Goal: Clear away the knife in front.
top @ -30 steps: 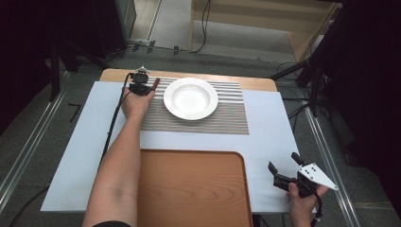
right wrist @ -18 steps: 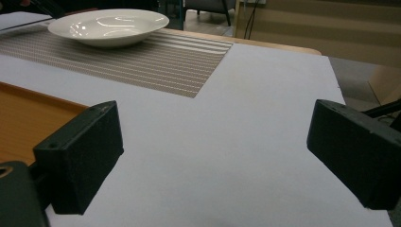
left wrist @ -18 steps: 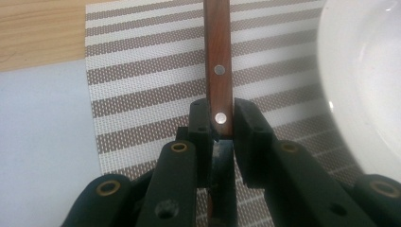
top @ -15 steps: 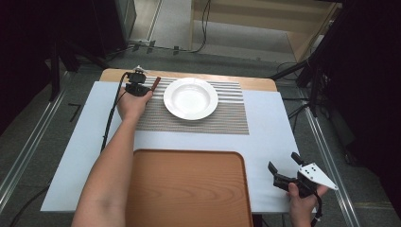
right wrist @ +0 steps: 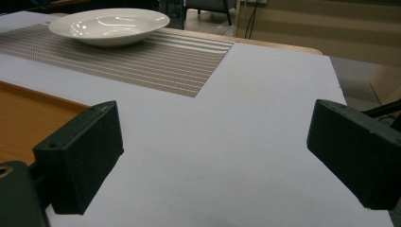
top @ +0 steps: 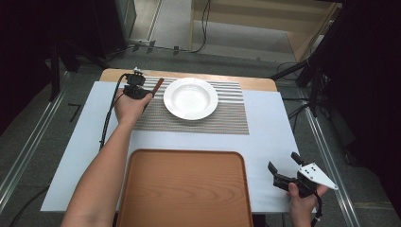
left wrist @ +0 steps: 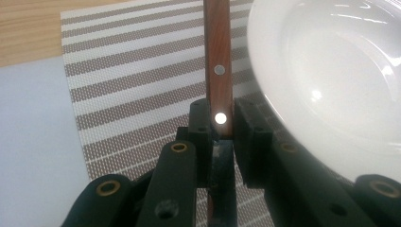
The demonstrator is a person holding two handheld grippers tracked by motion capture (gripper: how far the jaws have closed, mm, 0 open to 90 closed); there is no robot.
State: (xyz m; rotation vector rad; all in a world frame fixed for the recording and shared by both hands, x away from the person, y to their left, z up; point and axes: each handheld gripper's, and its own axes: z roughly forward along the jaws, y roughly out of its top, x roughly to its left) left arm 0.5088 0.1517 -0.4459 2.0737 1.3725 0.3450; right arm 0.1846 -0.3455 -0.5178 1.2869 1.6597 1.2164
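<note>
Apparently a place setting is being laid: a wooden-handled utensil [left wrist: 218, 61] is clamped between the closed jaws of the left gripper [top: 137, 90], upper left of the high view, and held over the striped mat [top: 227, 118] just beside the white plate [top: 190, 98]. Two rivets in the handle are revealed by the left gripper view; whether it is a knife cannot be told. The right gripper [top: 288, 177], lower right, is held wide open and empty above the surface [right wrist: 246, 142], near the brown tray [top: 184, 189].
</note>
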